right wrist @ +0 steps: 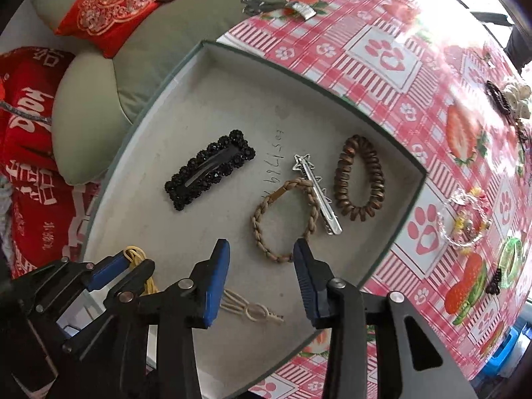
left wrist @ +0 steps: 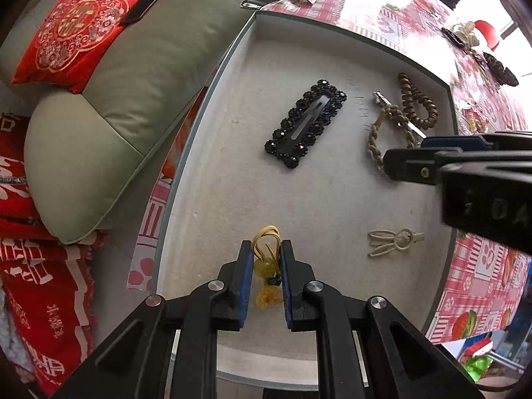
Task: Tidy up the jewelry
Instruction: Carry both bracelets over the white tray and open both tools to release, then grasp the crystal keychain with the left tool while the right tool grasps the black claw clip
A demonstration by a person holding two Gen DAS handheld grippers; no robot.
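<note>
A grey shallow box (left wrist: 332,299) (right wrist: 166,133) holds a black beaded hair clip (left wrist: 306,123) (right wrist: 209,169), a braided tan hair tie (left wrist: 377,143) (right wrist: 282,222), a silver star clip (right wrist: 316,193), a brown spiral hair tie (left wrist: 419,106) (right wrist: 359,183) and a cream clip (left wrist: 392,241) (right wrist: 249,309). My left gripper (left wrist: 265,252) (right wrist: 129,266) is shut on a yellow hair tie (left wrist: 266,259) (right wrist: 139,259) just above the box floor. My right gripper (right wrist: 262,249) (left wrist: 399,159) is open and empty above the braided tie.
The box sits on a red-and-pink patterned tablecloth (right wrist: 382,50). More bracelets and beads (right wrist: 465,222) lie on the cloth to the right. A green sofa (left wrist: 133,83) with a red cushion (left wrist: 76,26) is to the left. Metal clips (right wrist: 266,3) lie at the far table edge.
</note>
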